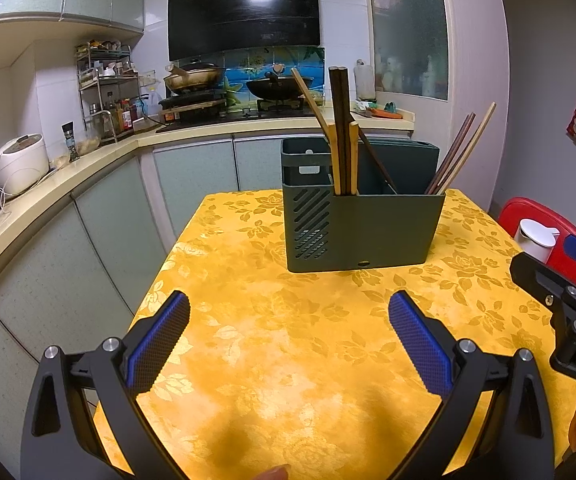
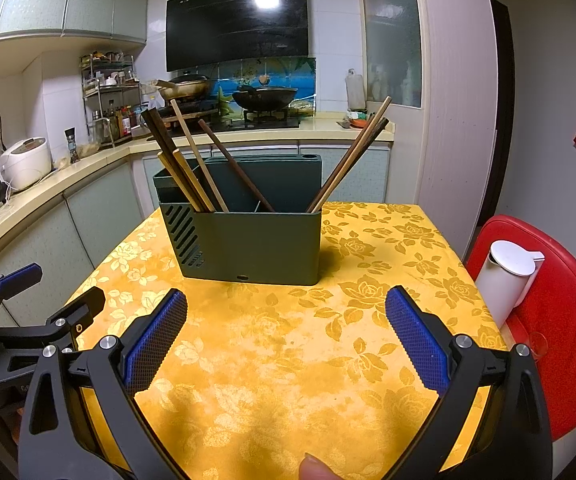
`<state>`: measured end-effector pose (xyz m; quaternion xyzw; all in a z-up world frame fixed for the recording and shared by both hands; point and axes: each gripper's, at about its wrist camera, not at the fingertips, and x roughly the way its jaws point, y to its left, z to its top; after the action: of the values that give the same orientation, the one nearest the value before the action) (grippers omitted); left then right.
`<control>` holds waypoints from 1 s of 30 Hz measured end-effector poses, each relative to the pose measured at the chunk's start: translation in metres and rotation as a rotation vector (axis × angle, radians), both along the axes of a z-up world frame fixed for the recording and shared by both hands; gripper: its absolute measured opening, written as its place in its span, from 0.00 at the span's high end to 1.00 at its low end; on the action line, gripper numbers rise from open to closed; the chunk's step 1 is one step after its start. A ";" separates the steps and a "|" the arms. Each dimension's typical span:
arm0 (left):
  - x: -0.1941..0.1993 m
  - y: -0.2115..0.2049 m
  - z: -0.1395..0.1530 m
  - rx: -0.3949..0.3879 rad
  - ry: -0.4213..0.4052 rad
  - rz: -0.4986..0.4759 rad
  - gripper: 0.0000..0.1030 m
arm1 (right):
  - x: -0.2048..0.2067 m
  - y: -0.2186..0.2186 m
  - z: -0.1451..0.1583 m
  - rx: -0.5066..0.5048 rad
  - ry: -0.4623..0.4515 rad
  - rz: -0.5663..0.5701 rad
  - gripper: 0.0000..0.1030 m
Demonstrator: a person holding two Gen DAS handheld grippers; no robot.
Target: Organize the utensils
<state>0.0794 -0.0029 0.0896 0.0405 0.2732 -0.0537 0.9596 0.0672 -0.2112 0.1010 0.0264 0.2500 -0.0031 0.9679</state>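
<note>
A dark green utensil holder (image 1: pixel 368 232) stands on the yellow floral tablecloth (image 1: pixel 288 360); it also shows in the right wrist view (image 2: pixel 256 244). Several dark and light wooden chopsticks (image 1: pixel 342 132) stand at its left end, and a few more (image 1: pixel 460 152) lean out of its right end. In the right wrist view they show at the left (image 2: pixel 184 160) and right (image 2: pixel 352 156). My left gripper (image 1: pixel 289 312) is open and empty, well short of the holder. My right gripper (image 2: pixel 286 308) is open and empty too, in front of the holder.
A white lidded jug (image 2: pixel 508 276) stands on a red stool (image 2: pixel 560 320) just right of the table. The kitchen counter (image 1: pixel 88 172) with a rice cooker (image 1: pixel 18 162), spice rack and stove with woks (image 1: pixel 280 86) runs along the left and back.
</note>
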 end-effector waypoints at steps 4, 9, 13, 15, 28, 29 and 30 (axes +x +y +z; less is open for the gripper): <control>0.000 0.000 0.000 -0.002 0.002 -0.005 0.06 | 0.000 0.001 -0.001 0.000 0.001 0.000 0.06; 0.001 -0.001 0.000 -0.002 0.003 -0.005 0.06 | 0.000 0.001 -0.001 -0.001 0.001 0.000 0.06; 0.001 -0.001 0.000 -0.001 0.002 -0.005 0.06 | -0.002 0.003 -0.006 -0.001 0.004 -0.002 0.06; 0.000 -0.001 0.000 0.000 0.000 -0.005 0.06 | -0.002 0.002 -0.006 -0.001 0.004 -0.002 0.06; 0.000 -0.004 0.002 0.019 -0.010 0.013 0.06 | -0.003 0.002 -0.008 0.002 0.010 -0.004 0.06; 0.000 -0.003 0.002 0.017 -0.009 0.016 0.06 | -0.002 0.001 -0.008 0.002 0.012 -0.003 0.06; 0.000 -0.003 0.002 0.013 -0.008 0.015 0.06 | -0.003 0.001 -0.008 0.002 0.013 -0.003 0.06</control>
<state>0.0795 -0.0057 0.0914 0.0447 0.2699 -0.0445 0.9608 0.0640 -0.2102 0.0926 0.0278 0.2563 -0.0043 0.9662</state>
